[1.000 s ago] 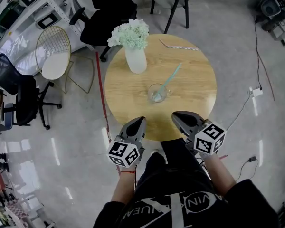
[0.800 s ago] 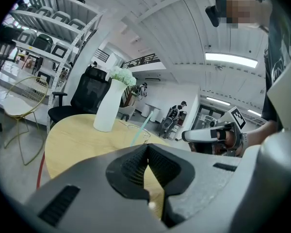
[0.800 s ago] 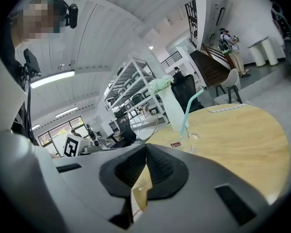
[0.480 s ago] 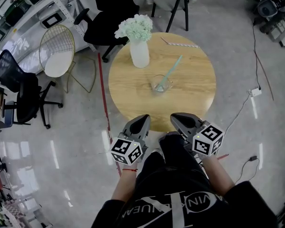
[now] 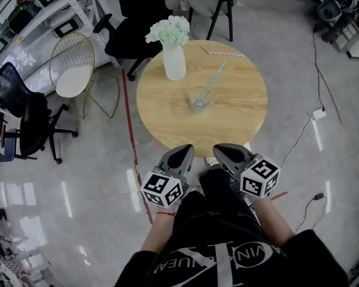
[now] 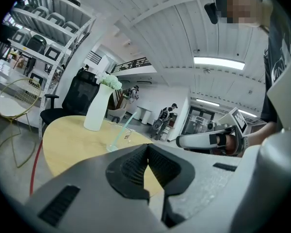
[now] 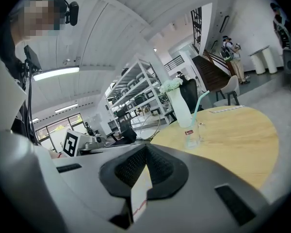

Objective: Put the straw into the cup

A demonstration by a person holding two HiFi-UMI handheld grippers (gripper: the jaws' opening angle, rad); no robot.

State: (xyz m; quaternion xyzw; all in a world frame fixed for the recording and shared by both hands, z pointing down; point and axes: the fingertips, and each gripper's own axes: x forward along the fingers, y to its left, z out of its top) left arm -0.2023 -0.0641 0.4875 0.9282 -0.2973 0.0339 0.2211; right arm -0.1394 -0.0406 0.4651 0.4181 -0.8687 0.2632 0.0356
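A clear glass cup (image 5: 200, 97) stands near the middle of the round wooden table (image 5: 239, 121), and a teal straw (image 5: 213, 79) leans in it toward the far right. The left gripper view shows the cup (image 6: 117, 140) and the straw (image 6: 125, 126). So does the right gripper view, with the cup (image 7: 193, 135) and the straw (image 7: 199, 106). My left gripper (image 5: 181, 150) and right gripper (image 5: 222, 150) hang side by side off the table's near edge, close to the person's body. Both are shut with nothing between the pads.
A white vase of pale flowers (image 5: 173, 61) stands at the table's far left. A wrapped straw (image 5: 222, 52) lies at the far edge. Around the table are chairs (image 5: 212, 2), a wire chair (image 5: 72, 70), shelving, and floor cables (image 5: 314, 115).
Both grippers have drawn back from the table's near edge toward the person, still shut. The cup, straw and vase have not moved on the table.
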